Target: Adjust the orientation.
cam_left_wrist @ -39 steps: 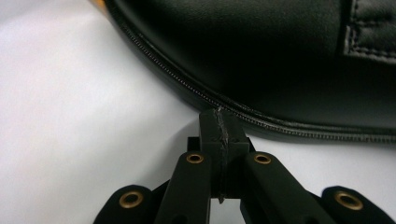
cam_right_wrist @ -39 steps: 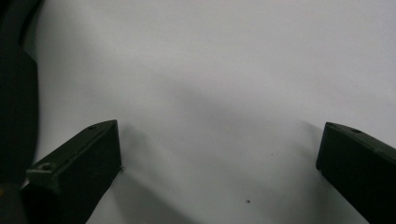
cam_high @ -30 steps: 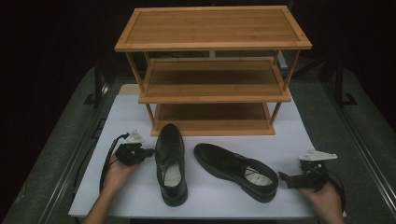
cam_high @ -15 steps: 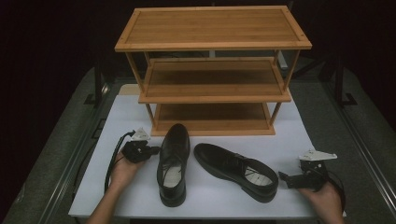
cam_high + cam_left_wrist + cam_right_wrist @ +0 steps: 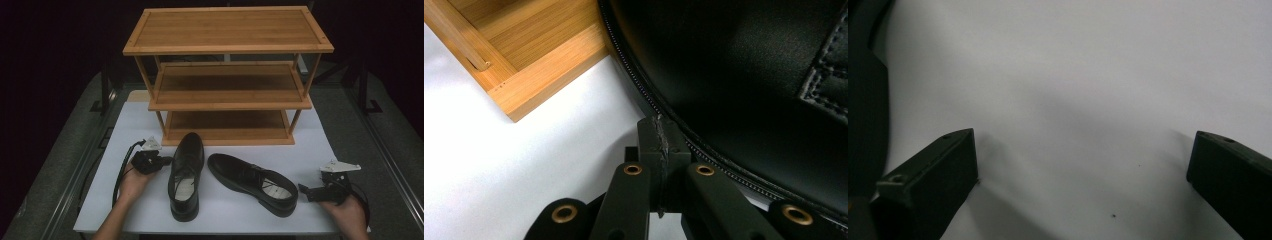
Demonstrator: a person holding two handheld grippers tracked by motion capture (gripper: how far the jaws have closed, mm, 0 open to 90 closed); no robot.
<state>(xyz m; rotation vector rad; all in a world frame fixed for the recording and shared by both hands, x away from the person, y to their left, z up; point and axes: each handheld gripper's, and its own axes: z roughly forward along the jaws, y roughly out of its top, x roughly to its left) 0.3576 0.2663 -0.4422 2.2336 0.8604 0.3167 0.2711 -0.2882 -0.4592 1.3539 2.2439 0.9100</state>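
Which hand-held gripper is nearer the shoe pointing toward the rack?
Left. The left hand-held gripper touches that shoe; the right hand-held gripper sits beyond the other shoe.

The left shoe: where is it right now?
In the high view, the left shoe lies left of centre on the white table, toe toward the wooden rack, beside the left tool.

The left black two-jaw gripper [image 5: 161,161] is lying low with its fingers [image 5: 663,145] pressed together; the right black gripper [image 5: 306,191] is resting with fingers [image 5: 935,172] spread wide.
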